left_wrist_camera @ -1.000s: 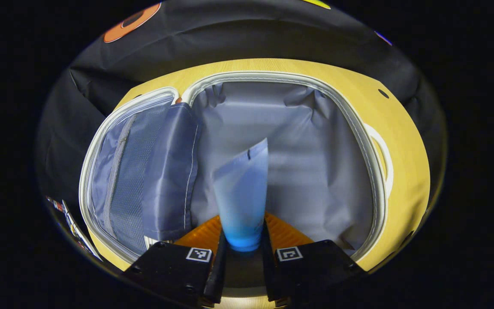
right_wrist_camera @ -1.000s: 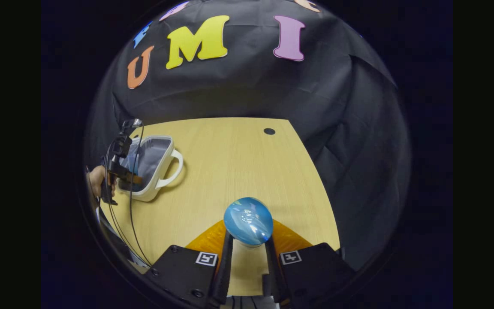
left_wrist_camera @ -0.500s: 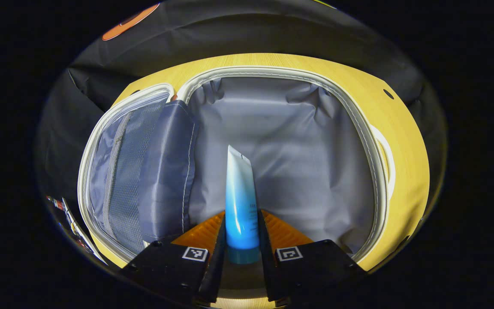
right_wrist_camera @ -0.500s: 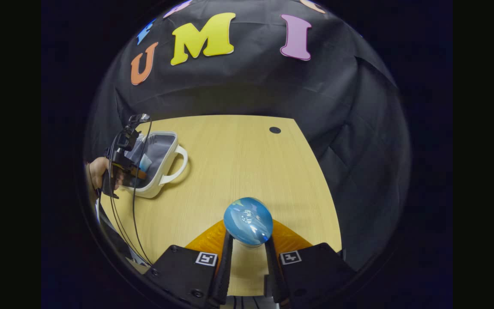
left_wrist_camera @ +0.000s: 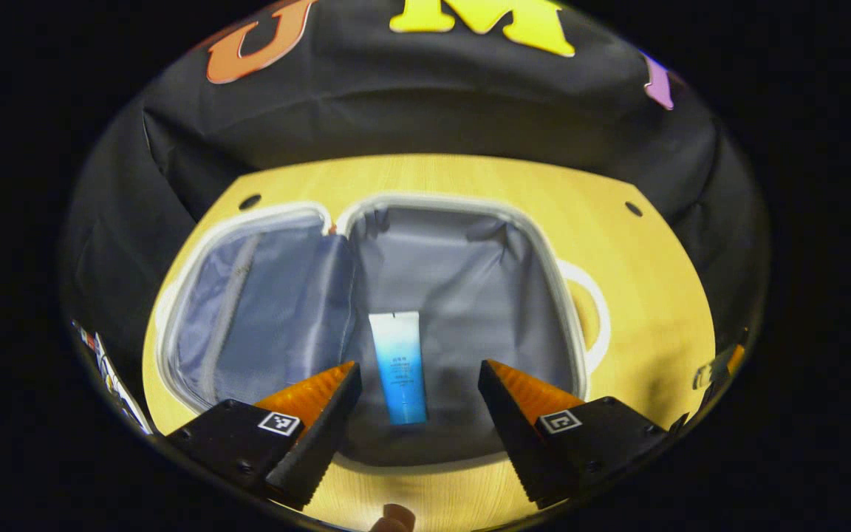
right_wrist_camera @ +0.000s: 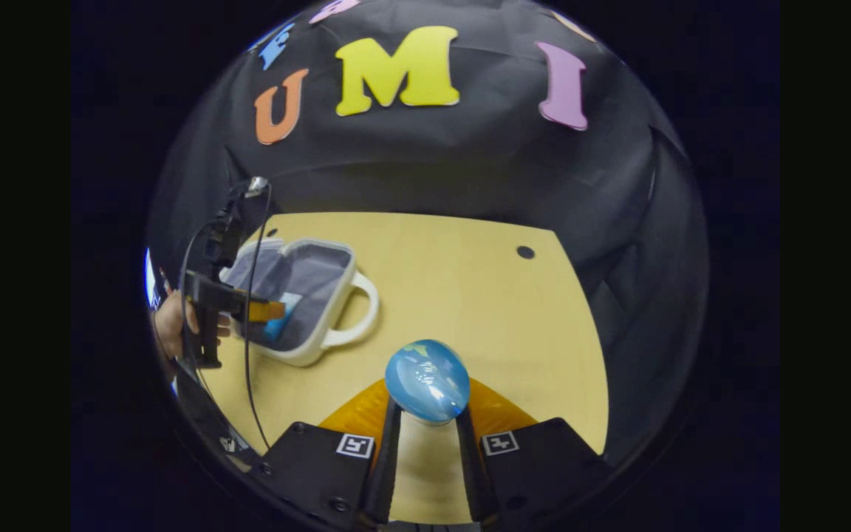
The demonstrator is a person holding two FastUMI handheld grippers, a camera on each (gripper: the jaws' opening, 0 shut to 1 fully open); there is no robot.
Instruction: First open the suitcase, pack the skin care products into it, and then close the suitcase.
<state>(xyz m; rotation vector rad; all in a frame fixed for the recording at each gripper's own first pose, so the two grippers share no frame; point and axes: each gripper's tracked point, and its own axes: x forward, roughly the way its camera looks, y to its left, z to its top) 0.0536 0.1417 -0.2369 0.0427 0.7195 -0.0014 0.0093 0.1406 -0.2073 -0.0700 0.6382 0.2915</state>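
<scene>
Both changed: left gripper (left_wrist_camera: 417, 399) released tube (left_wrist_camera: 398, 367) into suitcase (left_wrist_camera: 462, 207); right gripper (right_wrist_camera: 427, 436) still clamps jar (right_wrist_camera: 427, 380).

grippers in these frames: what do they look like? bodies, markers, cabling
In the left gripper view, the left gripper has black blocky finger mounts, each bearing a square black-and-white marker. The right gripper has the same build and markers. In the right gripper view, thin black cables loop from the left gripper's black frame, with a hand on its grip.

Print on the tube (left_wrist_camera: 398, 366) is too tiny to read. Stuff at 8 o'clock (left_wrist_camera: 111, 373) gets cut off; can't tell what the jar (right_wrist_camera: 427, 380) looks like below its lid.
</scene>
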